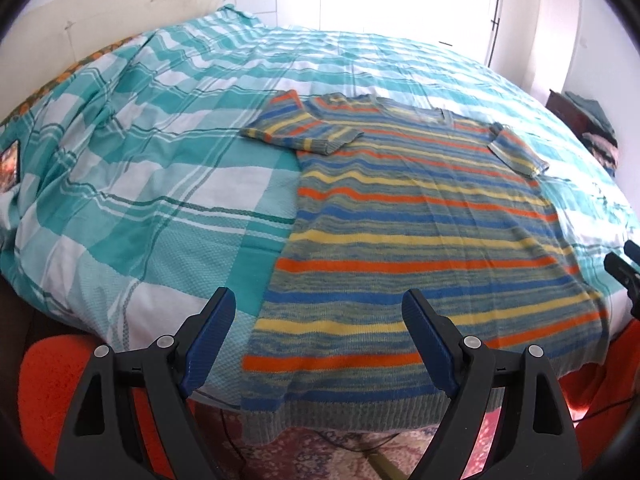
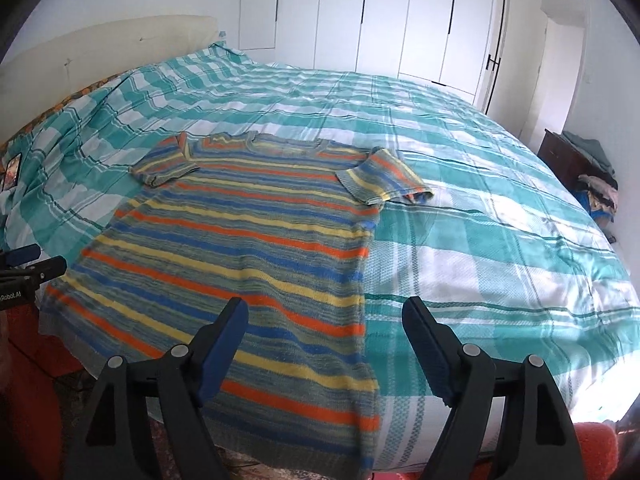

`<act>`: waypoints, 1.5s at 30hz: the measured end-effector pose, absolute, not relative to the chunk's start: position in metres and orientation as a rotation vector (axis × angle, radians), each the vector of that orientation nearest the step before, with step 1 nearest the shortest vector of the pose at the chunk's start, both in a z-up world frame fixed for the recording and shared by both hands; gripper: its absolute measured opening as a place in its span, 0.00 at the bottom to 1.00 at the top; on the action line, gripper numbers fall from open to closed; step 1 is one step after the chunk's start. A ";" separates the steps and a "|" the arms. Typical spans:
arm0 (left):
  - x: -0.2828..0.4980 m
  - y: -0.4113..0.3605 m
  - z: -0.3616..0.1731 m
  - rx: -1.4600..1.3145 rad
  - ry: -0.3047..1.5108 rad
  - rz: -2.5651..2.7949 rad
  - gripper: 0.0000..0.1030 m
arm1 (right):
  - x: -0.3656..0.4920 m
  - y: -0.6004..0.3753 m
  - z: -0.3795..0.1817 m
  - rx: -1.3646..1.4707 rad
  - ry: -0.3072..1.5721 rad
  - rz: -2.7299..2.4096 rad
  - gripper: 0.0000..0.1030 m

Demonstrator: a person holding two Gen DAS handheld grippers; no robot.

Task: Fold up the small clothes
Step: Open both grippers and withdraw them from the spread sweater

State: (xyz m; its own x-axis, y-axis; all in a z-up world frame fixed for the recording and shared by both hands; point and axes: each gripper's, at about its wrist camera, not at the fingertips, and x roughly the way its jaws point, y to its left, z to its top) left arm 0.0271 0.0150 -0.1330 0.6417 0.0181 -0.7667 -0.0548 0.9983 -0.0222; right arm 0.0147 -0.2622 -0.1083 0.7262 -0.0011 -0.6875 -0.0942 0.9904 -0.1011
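Observation:
A striped knit T-shirt (image 1: 420,240) in blue, yellow, orange and grey lies flat on the bed, collar far, hem hanging over the near edge. Both short sleeves are folded in onto its chest. It also shows in the right wrist view (image 2: 248,256). My left gripper (image 1: 318,320) is open and empty, hovering above the hem's left corner. My right gripper (image 2: 324,328) is open and empty, above the hem's right side. Each gripper shows at the edge of the other's view: the right gripper (image 1: 624,268) and the left gripper (image 2: 32,264).
The bed carries a teal and white checked cover (image 2: 480,220). A cream headboard (image 2: 112,44) stands at the far left. White wardrobe doors (image 2: 400,20) line the far wall. A dark cabinet with piled clothes (image 2: 580,172) stands at the right. An orange rug (image 1: 48,368) lies below.

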 end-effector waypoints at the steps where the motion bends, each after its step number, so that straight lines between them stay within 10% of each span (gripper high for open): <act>1: 0.027 0.015 -0.133 -0.043 0.873 0.042 0.84 | 0.015 -0.265 -0.109 -0.128 0.756 0.047 0.77; 45: 0.048 -0.010 -0.173 0.052 1.028 0.028 0.84 | 0.022 -0.284 -0.116 -0.077 0.755 0.069 0.77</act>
